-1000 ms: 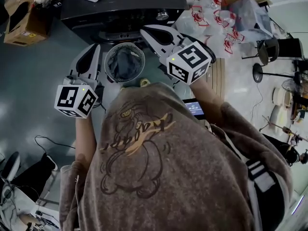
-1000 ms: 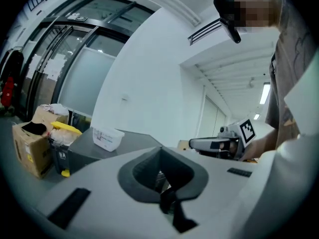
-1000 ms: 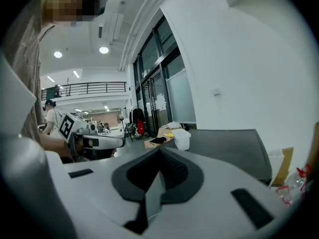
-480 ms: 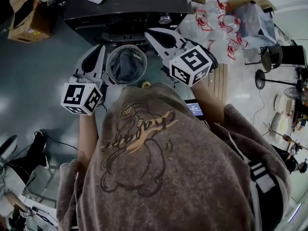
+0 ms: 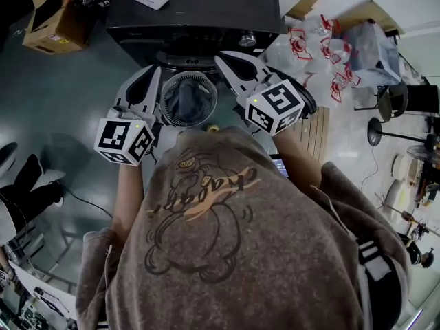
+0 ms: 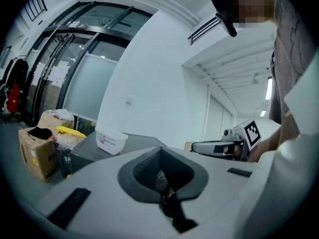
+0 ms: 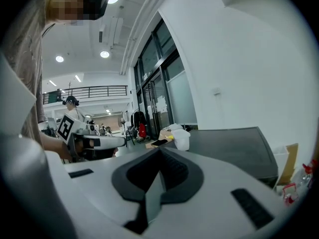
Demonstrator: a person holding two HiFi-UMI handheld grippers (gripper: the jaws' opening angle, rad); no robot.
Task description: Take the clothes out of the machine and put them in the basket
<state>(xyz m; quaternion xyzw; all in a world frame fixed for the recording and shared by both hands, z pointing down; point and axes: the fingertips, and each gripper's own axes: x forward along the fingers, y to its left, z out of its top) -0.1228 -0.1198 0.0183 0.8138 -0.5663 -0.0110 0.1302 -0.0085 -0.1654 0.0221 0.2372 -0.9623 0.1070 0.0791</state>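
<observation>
Grey pads of the left gripper (image 6: 162,177) lie pressed together with nothing between them, and the right gripper (image 7: 158,176) is likewise closed and empty. In the head view both sit just above centre, flanking the round grey ribbed plastic basket (image 5: 208,88), which holds a crumpled dark grey cloth (image 5: 187,102).

Over the last second the whole scene has slid down and rightward in the frame. The basket and the black box-shaped machine (image 5: 199,12) at the top edge now sit lower, while the grippers have kept their places either side of the basket. That reads as the person leaning in, probably going back for more laundry.

The machine's door and drum are hidden below its front edge, so I cannot tell whether clothes remain inside. The person's brown printed sweatshirt (image 5: 227,253) fills the lower half and covers the floor below the basket.
</observation>
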